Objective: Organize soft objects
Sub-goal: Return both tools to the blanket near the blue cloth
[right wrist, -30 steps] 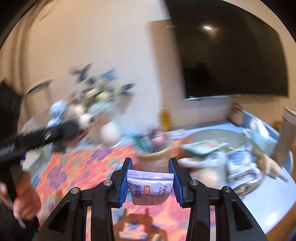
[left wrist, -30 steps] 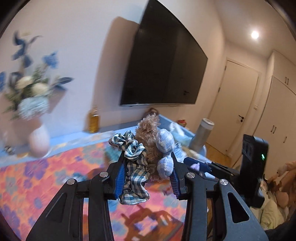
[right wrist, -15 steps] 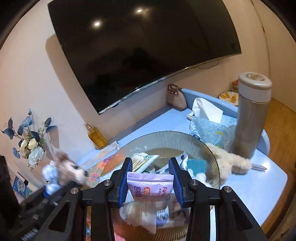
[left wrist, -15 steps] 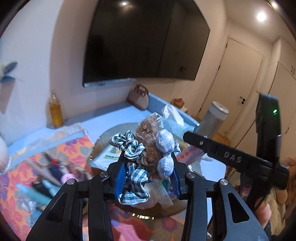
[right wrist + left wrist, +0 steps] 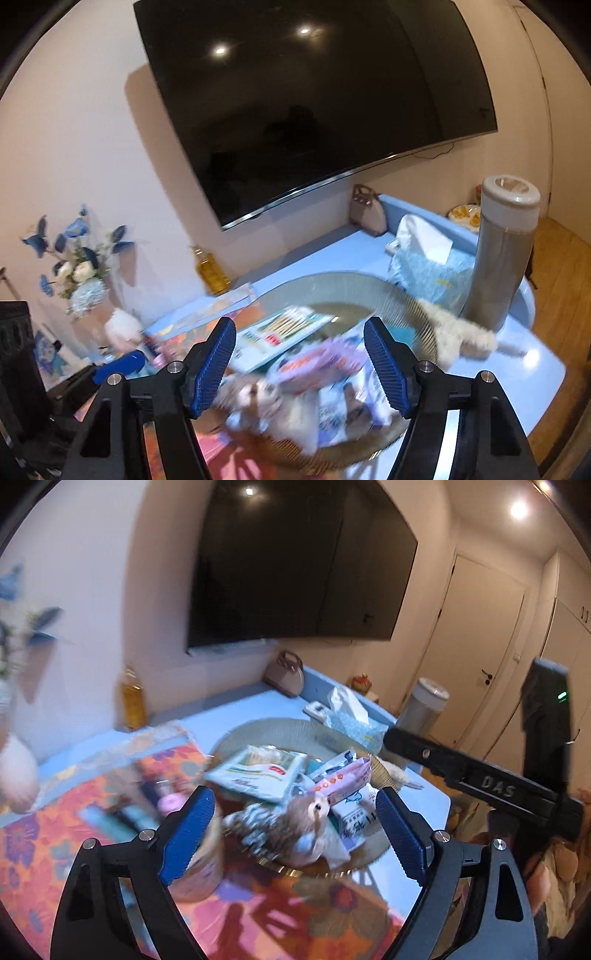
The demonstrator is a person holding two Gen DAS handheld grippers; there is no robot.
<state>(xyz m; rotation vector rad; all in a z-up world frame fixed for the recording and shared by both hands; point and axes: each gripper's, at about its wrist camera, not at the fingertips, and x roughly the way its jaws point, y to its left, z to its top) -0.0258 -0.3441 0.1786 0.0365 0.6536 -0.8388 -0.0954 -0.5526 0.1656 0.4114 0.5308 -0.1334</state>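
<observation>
A round woven basket (image 5: 266,727) on the blue table holds several packets. A brown plush toy with a checked scarf (image 5: 295,827) lies blurred at the basket's near edge, below my open, empty left gripper (image 5: 295,834). It also shows in the right wrist view (image 5: 258,398). A purple packet (image 5: 317,362) lies blurred on the other packets in the basket (image 5: 406,295), below my open, empty right gripper (image 5: 299,365). The purple packet also shows in the left wrist view (image 5: 343,779).
A grey cylinder flask (image 5: 502,254), a tissue pack (image 5: 424,266) and a cream plush (image 5: 458,332) stand right of the basket. A cup of pens (image 5: 199,864), a yellow bottle (image 5: 210,269) and a flower vase (image 5: 81,273) are to the left. A TV hangs on the wall.
Both grippers have opened. The plush toy has dropped from the left gripper and the purple packet from the right gripper into the basket.
</observation>
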